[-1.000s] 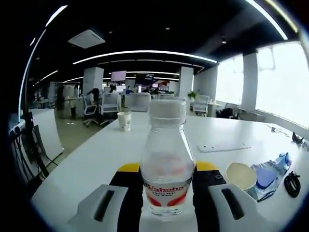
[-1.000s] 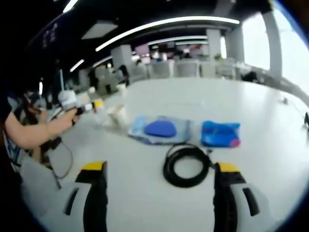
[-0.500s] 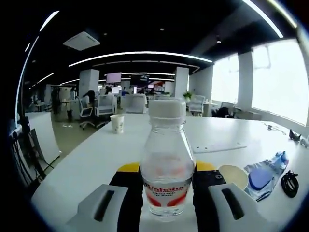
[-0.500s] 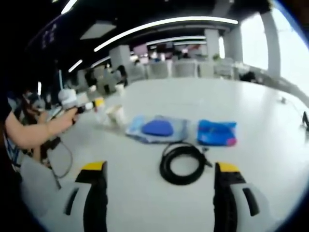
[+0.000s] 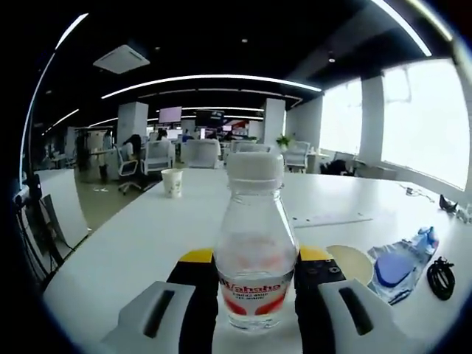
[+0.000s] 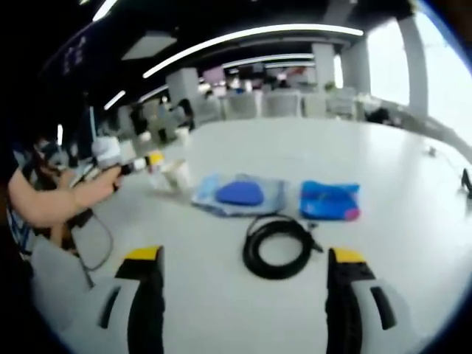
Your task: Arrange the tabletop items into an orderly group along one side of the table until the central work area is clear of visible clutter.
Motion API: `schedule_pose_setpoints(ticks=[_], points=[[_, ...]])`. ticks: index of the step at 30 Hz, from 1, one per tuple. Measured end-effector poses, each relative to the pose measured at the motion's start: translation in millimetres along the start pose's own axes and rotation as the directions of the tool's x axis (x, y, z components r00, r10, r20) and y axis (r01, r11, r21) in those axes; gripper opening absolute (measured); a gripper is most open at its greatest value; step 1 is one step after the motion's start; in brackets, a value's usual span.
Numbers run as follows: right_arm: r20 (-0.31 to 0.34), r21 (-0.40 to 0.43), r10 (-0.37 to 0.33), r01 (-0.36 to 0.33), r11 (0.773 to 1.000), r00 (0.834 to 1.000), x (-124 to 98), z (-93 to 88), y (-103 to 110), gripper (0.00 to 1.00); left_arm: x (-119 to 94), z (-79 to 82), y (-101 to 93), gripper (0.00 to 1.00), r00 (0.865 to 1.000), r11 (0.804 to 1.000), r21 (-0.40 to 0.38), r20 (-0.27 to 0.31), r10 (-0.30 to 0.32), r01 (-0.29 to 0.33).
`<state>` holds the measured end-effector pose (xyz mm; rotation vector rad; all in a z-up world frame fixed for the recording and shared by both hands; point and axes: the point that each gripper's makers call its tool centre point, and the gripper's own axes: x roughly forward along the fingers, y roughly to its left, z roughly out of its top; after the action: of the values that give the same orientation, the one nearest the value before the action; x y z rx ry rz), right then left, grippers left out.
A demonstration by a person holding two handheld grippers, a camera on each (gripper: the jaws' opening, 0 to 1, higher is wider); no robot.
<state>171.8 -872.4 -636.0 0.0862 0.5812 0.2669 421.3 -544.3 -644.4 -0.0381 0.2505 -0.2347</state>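
In the left gripper view, the left gripper point(image 5: 255, 276) is clamped on a clear plastic bottle point(image 5: 255, 251) with a white cap and a red label, held upright above the near part of the white counter point(image 5: 140, 243). Just to its right stands a paper cup point(image 5: 352, 262), then a clear bag holding something blue point(image 5: 398, 262) and a coiled black cable point(image 5: 441, 276); another paper cup point(image 5: 172, 181) stands well apart, farther along the counter. In the right gripper view, the right gripper point(image 6: 243, 295) hangs with its jaws wide apart, the cable (loosely coiled) lying between them beyond the tips, near a blue packet point(image 6: 330, 200).
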Motion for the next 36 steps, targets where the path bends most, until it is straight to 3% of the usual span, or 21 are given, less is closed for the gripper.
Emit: schedule_pose_setpoints(ticks=[9, 16, 22, 29, 36], points=[[-0.020, 0.014, 0.007, -0.007, 1.000, 1.000, 0, -8.7, 1, 0.87, -5, -1.7, -4.3, 0.38, 1.000, 0.999, 0.039, 0.006, 0.030, -0.030], [-0.034, 0.023, 0.014, -0.013, 1.000, 0.999, 2, -12.5, 3, 0.85, -5, -1.5, -2.1, 0.38, 0.996, 0.996, 0.025, 0.011, 0.087, -0.087], [-0.047, 0.023, 0.016, -0.014, 1.000, 0.999, 2, -16.7, 3, 0.85, -3, -1.2, -1.5, 0.40, 0.996, 0.996, 0.004, 0.002, 0.090, -0.090], [-0.041, 0.025, 0.033, -0.032, 0.999, 0.999, 3, -15.3, 8, 0.89, -9, 4.5, -3.7, 0.61, 0.998, 0.997, -0.049, 0.016, 0.053, -0.052], [-0.047, -0.004, 0.056, -0.056, 0.998, 0.997, 6, -11.5, 12, 0.99, -19, 3.5, -5.2, 0.84, 1.000, 1.000, -0.030, -0.013, -0.011, 0.011]])
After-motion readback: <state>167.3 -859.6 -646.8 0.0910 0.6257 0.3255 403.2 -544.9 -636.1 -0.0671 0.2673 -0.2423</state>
